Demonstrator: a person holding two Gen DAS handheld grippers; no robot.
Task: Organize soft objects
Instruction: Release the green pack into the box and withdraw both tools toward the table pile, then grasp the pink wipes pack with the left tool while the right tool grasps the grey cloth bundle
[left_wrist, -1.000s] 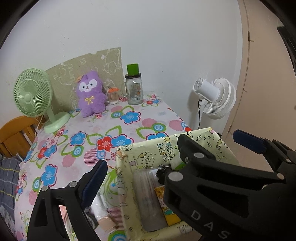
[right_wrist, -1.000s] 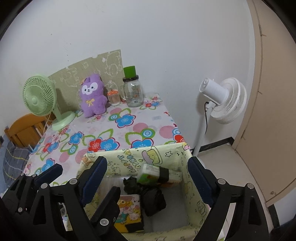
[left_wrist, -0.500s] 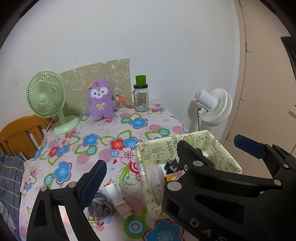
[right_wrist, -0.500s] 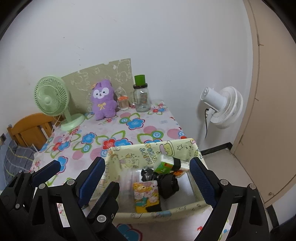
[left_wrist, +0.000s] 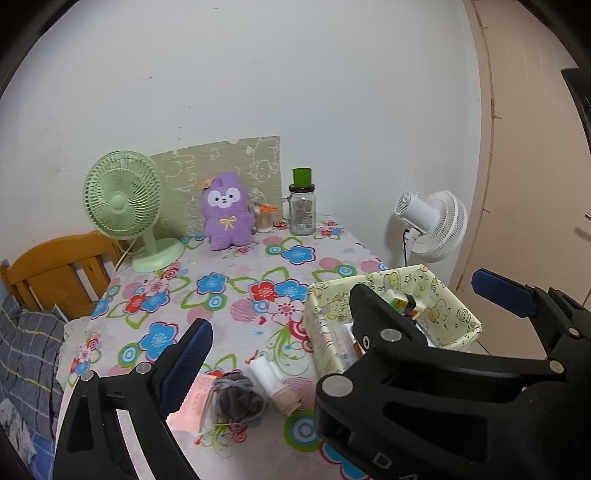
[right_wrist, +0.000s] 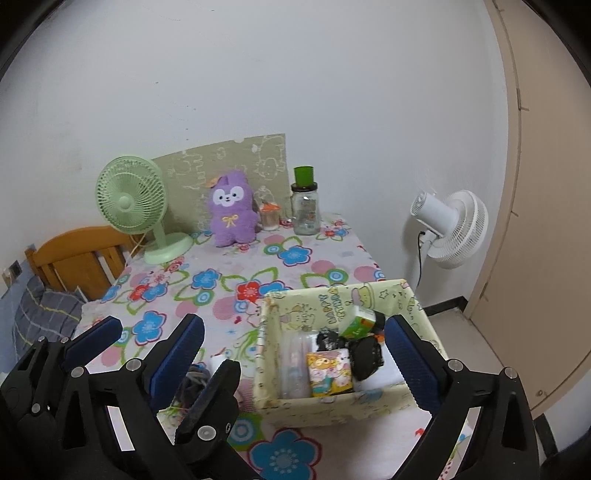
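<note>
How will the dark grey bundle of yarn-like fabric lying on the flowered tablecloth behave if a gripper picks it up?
The dark grey bundle of yarn-like fabric looks loose and crumpled, so it will probably squash and sag rather than hold its shape. It seems light for its size. Loose strands show at its edge, so part of it may trail or snag on the white roll lying close beside it.

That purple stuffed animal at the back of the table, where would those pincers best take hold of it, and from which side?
Probably across the body, below the head. The purple plush sits upright facing the front, its soft middle narrow enough to squeeze. Come from the front: the green fan stands to one side, a small jar close on the other, a patterned board behind. The right gripper has its jaws opening, nothing between them.
</note>
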